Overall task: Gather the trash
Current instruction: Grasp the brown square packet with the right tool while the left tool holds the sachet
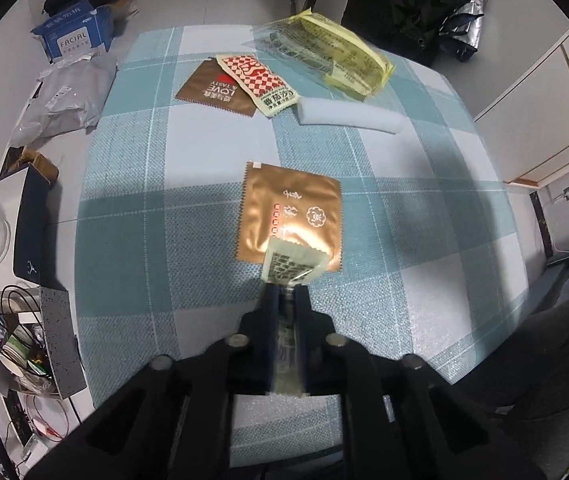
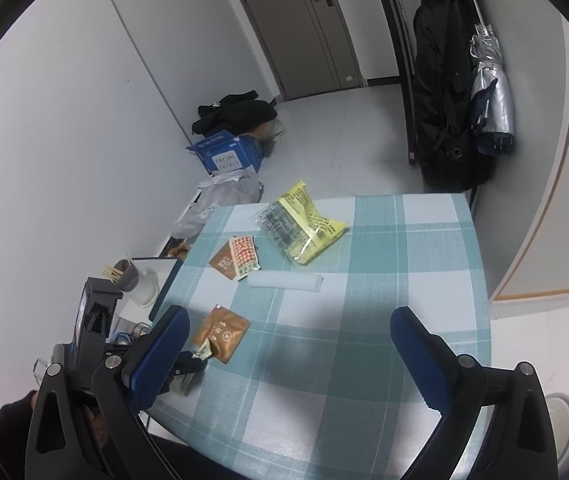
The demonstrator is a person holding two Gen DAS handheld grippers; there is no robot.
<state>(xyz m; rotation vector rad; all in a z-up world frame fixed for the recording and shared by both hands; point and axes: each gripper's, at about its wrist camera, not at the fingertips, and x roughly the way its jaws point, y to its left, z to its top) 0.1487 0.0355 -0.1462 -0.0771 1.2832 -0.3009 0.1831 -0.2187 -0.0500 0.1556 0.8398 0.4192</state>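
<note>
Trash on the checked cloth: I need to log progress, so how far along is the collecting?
Early. Nothing visibly collected. In hand: the left gripper, jaws shut on a small pale sachet. Left: gold packet, brown packet, red checked sachet, yellow wrapper, white roll. Right gripper is open, empty.

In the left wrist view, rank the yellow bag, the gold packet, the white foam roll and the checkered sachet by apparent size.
1. Yellow bag
2. Gold packet, nearer the camera, so unsure against the bag
3. White foam roll
4. Checkered sachet
</note>
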